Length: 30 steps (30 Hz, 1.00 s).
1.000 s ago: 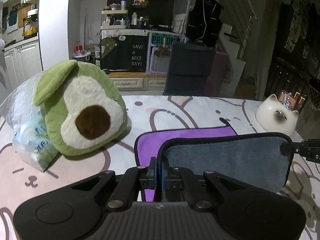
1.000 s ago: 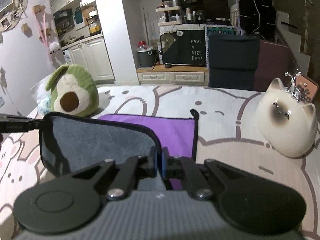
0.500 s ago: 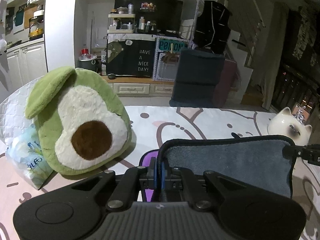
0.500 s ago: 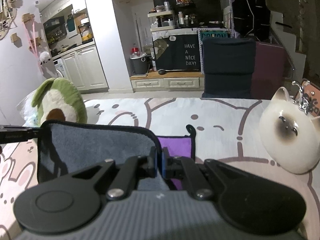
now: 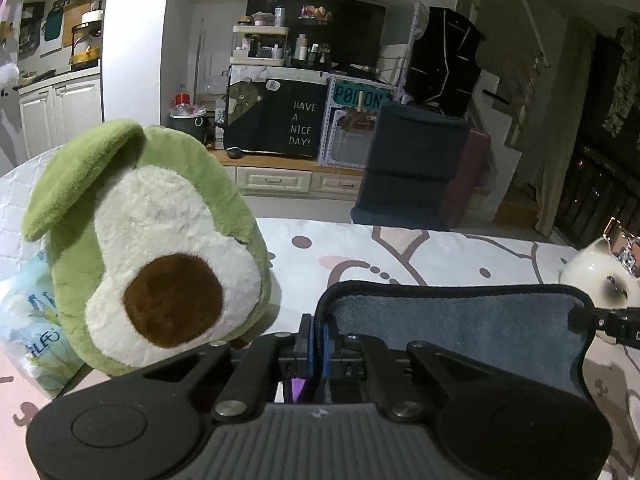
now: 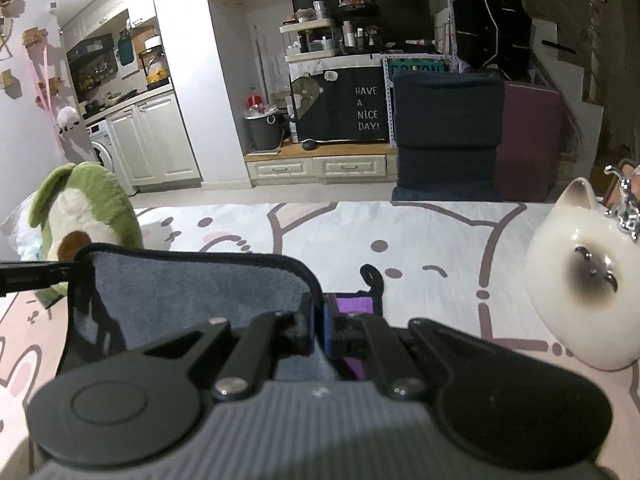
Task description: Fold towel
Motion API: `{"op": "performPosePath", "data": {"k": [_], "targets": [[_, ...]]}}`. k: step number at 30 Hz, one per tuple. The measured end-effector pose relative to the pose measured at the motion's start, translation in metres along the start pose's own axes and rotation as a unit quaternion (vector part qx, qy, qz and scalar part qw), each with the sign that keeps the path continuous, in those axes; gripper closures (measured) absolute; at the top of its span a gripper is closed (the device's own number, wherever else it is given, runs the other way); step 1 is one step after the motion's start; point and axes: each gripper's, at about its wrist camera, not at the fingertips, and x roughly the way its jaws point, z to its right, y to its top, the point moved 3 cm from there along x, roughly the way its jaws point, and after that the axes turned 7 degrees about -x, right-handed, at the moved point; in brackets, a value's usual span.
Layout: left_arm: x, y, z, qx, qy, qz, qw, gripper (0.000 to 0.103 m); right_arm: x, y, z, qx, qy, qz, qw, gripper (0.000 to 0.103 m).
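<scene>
Left wrist view: my left tongs [image 5: 319, 340] are clamped tight on one top corner of the towel [image 5: 460, 328], the black-bound edge pinched between the blue pads. The grey side of the towel faces me and hangs stretched to the right, where the tip of the right tongs [image 5: 600, 322] grips the other top corner. A sliver of the purple side shows just below my pads. To the left, the avocado plush [image 5: 152, 248] stands on the surface [image 5: 400, 252], leaning against a plastic pack [image 5: 32, 328] beside it. The white cat figure [image 5: 600, 280] sits far right, behind the towel's edge.

From the right wrist view, I see the right tongs [image 6: 319, 322] closed on their corner of the towel [image 6: 192, 292], which spreads to the left, raised above the printed surface [image 6: 420, 236]. The left tongs [image 6: 36, 274] reach in from the left edge and hold the far corner, in front of the avocado plush [image 6: 88, 208]. The towel's black hanging loop [image 6: 372, 276] sticks up just right of my pads, with purple cloth under it. The cat figure [image 6: 588, 276] stands on the right, well apart from the towel.
</scene>
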Motion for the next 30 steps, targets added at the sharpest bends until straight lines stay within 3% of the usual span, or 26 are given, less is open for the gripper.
{"op": "performPosePath", "data": {"k": [10,30], "targets": [[0.024,0.005,0.001,0.006,-0.009,0.006,0.9999,0.099,0.022,0.003,0.007,0.004,-0.012,-0.007,1.0,0.097],[0.059,-0.009,-0.004,0.031,0.019,-0.026,0.999,0.098,0.055,-0.002,0.011,0.009,-0.022,-0.029,0.999,0.097]]}}
